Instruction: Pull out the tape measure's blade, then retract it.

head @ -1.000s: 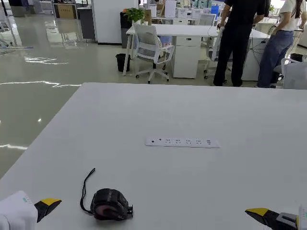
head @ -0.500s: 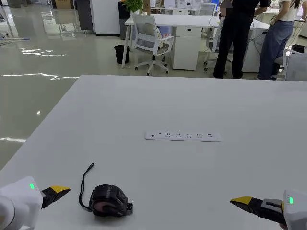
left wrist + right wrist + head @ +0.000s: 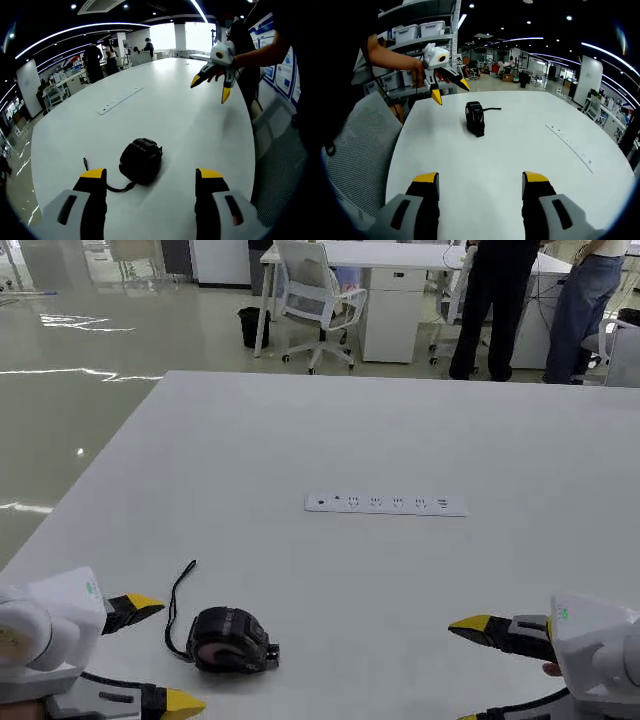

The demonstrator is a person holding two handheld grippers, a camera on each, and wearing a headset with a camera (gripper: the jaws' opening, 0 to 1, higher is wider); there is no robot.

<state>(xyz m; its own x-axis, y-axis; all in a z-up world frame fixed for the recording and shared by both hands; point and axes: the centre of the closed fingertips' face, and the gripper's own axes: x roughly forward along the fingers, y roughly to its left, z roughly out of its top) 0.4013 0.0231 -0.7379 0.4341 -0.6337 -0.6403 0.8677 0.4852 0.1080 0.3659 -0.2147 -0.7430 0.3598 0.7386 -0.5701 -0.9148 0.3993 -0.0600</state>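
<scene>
At the left, the left gripper [image 3: 160,655] is hovering just above the white table [image 3: 400,430], its yellow-tipped jaws standing wide apart and holding nothing. In the left gripper view the jaws are framing the tape measure without touching it.

Just to its right, the black tape measure [image 3: 230,640] is lying flat on its side near the table's front edge. Its thin black wrist strap [image 3: 178,605] is trailing away toward the left gripper. No blade is showing outside the case, so the pulling step is likely not yet begun.

Farther back, near the table's middle, a white power strip [image 3: 385,504] is lying well apart from the work.

At the right, the right gripper [image 3: 468,670] is hanging well apart from the tape measure, jaws also spread wide and empty, pointing toward it.

Several things are probably risking trouble from here. The case is rounded and resting on a smooth surface, so jaws closing off-centre are likely to nudge it away instead of clamping it. The strap is lying close enough to get pinched along with the case. The blade's end hook looks small, so the right jaws may be missing it. A weak hold on the case could let it slide while the blade is being drawn, and a released blade may whip back.
</scene>
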